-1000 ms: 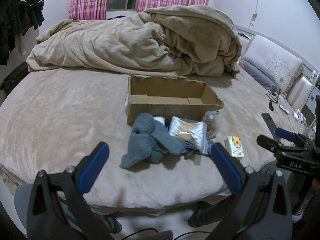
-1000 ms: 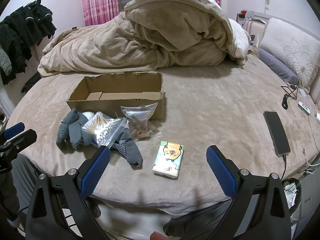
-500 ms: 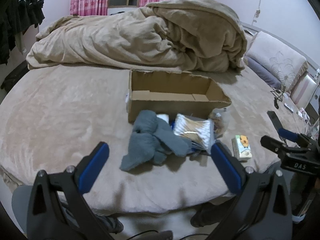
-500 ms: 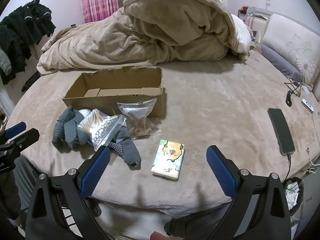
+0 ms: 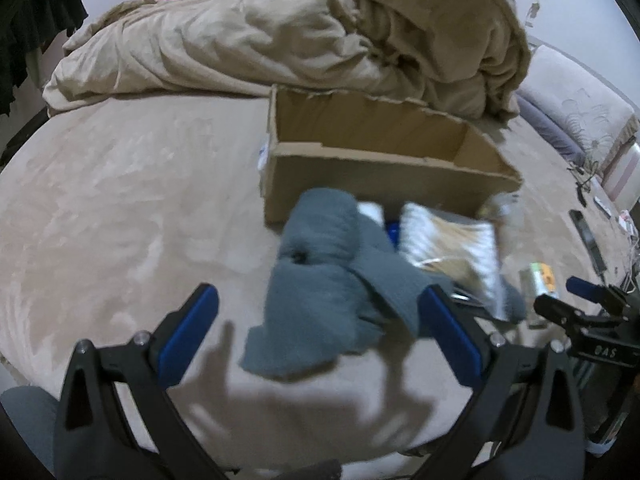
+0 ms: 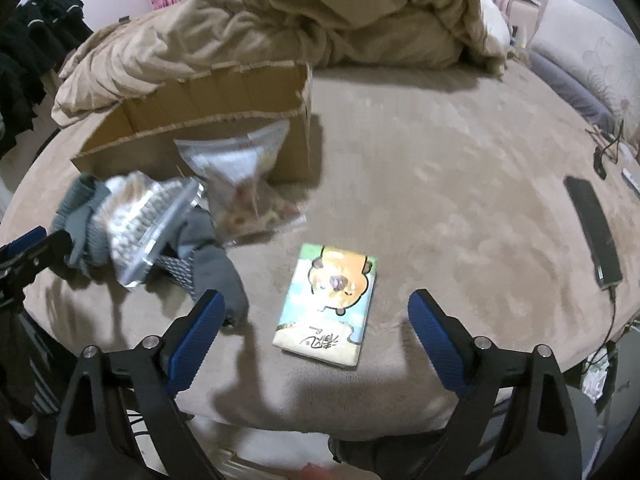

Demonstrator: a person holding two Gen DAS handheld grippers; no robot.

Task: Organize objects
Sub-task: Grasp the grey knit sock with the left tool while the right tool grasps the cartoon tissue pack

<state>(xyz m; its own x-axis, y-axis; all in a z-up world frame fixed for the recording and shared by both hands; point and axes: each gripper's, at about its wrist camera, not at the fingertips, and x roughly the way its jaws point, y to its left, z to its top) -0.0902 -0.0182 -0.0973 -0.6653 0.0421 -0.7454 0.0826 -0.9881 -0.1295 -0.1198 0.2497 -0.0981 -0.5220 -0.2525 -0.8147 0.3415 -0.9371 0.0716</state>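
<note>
On the bed, in front of the cardboard box point(image 5: 384, 178), the things to be organized lie in a loose heap, and as far as the pictures show none has gone in: the part of the box's inside that can be seen looks bare. Against the box's near wall lies one grey cloth point(image 5: 332, 276), crumpled, perhaps a pair of socks; I cannot tell. Just to its right, overlapping it, is one clear bag of cotton swabs point(image 6: 148, 220), and beside that, leaning at the box's right corner, one clear bag of small snacks point(image 6: 244, 184). A strip of patterned fabric point(image 6: 180, 274) pokes out from under the swab bag. Further from the box, alone on the bare blanket, is one tissue pack point(image 6: 330, 304) printed with a cartoon animal. So I count one box and four or five loose items, all still to be packed; the task seems barely begun. The left gripper point(image 5: 320, 330) hangs low over the grey cloth with its jaws spread wide and empty, and the right gripper point(image 6: 316, 330) faces the tissue pack, its jaws likewise wide apart and holding nothing. Well to the right of the box, a dark phone point(image 6: 592, 228) lies charging near the bed's edge.
</note>
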